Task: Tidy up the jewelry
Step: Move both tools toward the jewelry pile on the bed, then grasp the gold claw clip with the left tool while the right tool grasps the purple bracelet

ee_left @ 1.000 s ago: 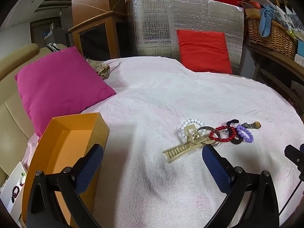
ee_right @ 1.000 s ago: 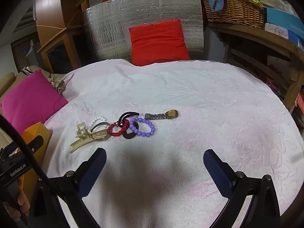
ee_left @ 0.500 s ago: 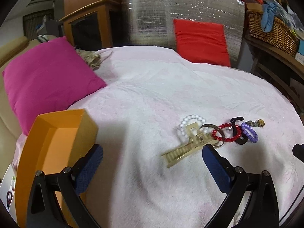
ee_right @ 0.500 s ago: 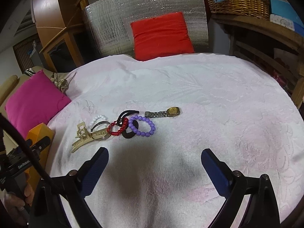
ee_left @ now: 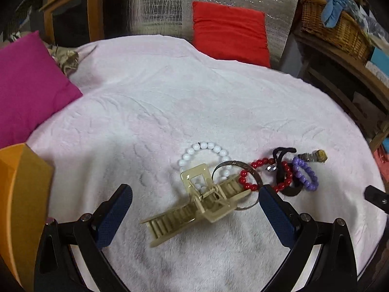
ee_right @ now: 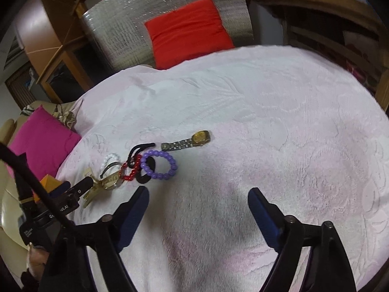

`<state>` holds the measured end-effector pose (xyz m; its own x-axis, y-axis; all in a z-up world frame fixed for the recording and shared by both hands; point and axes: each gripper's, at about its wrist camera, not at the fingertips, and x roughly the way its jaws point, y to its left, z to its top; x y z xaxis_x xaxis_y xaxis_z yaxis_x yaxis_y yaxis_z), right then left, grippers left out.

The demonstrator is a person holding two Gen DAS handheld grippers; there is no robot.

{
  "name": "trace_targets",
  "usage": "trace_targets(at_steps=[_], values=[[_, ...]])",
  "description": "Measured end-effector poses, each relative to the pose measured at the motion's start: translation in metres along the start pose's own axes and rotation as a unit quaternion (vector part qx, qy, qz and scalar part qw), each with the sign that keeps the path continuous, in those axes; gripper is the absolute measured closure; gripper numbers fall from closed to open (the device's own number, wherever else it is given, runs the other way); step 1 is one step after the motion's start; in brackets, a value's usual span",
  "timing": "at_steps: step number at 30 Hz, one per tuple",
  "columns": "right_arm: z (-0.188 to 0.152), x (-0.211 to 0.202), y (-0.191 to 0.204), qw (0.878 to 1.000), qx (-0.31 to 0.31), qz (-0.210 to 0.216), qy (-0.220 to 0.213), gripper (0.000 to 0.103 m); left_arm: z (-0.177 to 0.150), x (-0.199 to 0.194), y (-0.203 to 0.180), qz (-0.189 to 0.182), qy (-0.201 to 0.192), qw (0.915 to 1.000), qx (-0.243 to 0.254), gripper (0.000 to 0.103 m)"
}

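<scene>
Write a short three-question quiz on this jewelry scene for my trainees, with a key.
1. True or false: the hair claw clip lies between the left tool's fingers, untouched.
2. Which piece lies at the far end of the row from the clip? A) white bead bracelet B) wristwatch C) red bead bracelet
3. Fill in: the purple bead bracelet overlaps a ____ hair tie.

Key: 1 true; 2 B; 3 black.
</scene>
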<state>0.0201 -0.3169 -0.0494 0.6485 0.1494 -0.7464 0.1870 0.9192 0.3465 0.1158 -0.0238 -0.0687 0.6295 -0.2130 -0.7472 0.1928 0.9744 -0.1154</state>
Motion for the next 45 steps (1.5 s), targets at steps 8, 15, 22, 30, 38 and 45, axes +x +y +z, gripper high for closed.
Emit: trace_targets(at_steps=[8, 15, 22, 30, 38, 45], values=[[0.013, 0.024, -0.001, 0.999, 0.009, 0.04, 0.019, 0.043, 0.001, 0.004, 0.01, -0.065, 0.019, 0.9976, -0.018, 0.059], [0.016, 0.038, 0.02, 0.995, -0.026, 0.098, 0.024, 0.044, -0.003, -0.011, 0.026, -0.067, 0.013, 0.9974, -0.023, 0.059], [0.01, 0.057, 0.057, 0.987, -0.098, 0.121, 0.032, 0.048, 0.0, -0.03, 0.036, -0.058, -0.012, 0.9981, -0.017, 0.059], [0.008, 0.092, 0.073, 0.985, -0.141, 0.089, 0.038, 0.069, -0.001, -0.034, 0.051, -0.049, -0.011, 0.9986, -0.019, 0.06], [0.009, 0.087, 0.065, 0.985, -0.142, 0.082, 0.052, 0.092, 0.0, -0.04, 0.056, -0.047, -0.019, 0.9985, -0.022, 0.06], [0.018, 0.054, 0.028, 0.99, -0.103, 0.09, 0.04, 0.092, -0.001, -0.043, 0.054, -0.04, -0.024, 0.9988, -0.018, 0.06]])
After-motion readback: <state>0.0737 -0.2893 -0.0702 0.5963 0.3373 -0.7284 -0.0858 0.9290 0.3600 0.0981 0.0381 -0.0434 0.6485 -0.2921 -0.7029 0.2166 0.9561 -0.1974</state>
